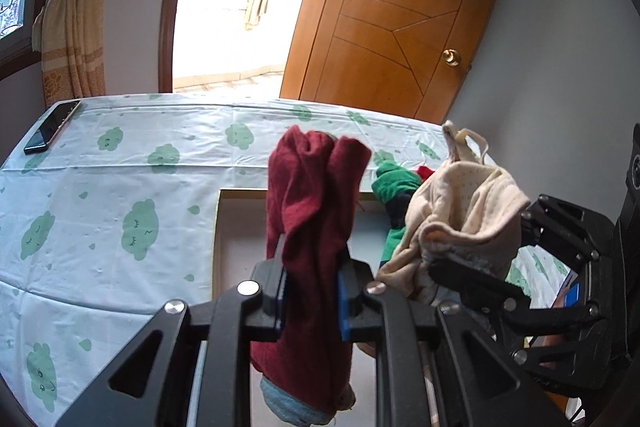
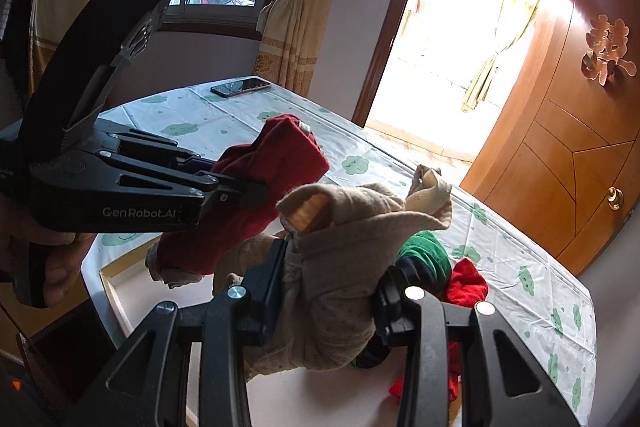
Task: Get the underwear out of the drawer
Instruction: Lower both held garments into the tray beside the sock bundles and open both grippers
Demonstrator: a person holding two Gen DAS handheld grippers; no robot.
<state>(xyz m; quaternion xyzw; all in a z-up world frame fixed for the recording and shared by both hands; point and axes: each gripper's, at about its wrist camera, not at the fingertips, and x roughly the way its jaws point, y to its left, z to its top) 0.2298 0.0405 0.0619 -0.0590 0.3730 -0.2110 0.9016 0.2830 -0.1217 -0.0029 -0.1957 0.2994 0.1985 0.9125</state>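
Observation:
My left gripper [image 1: 311,293] is shut on a dark red piece of underwear [image 1: 316,211] that stands up between its pads and hangs below them. The same red piece [image 2: 276,163] shows in the right wrist view, held by the left gripper [image 2: 256,193]. My right gripper [image 2: 332,291] is shut on a bundled beige dotted piece of underwear [image 2: 344,251]; that beige bundle [image 1: 460,211] also appears at the right of the left wrist view. Both are held above the open white drawer [image 1: 240,227], whose floor [image 2: 320,399] is partly hidden by the cloth.
Green and red garments [image 2: 440,263] lie in the drawer's far right part. A table with a green-cloud cloth [image 1: 120,187] spreads behind, with a phone [image 1: 52,127] at its far left. A wooden door [image 1: 400,27] and a bright doorway stand beyond. A person's hand [image 2: 60,267] holds the left gripper.

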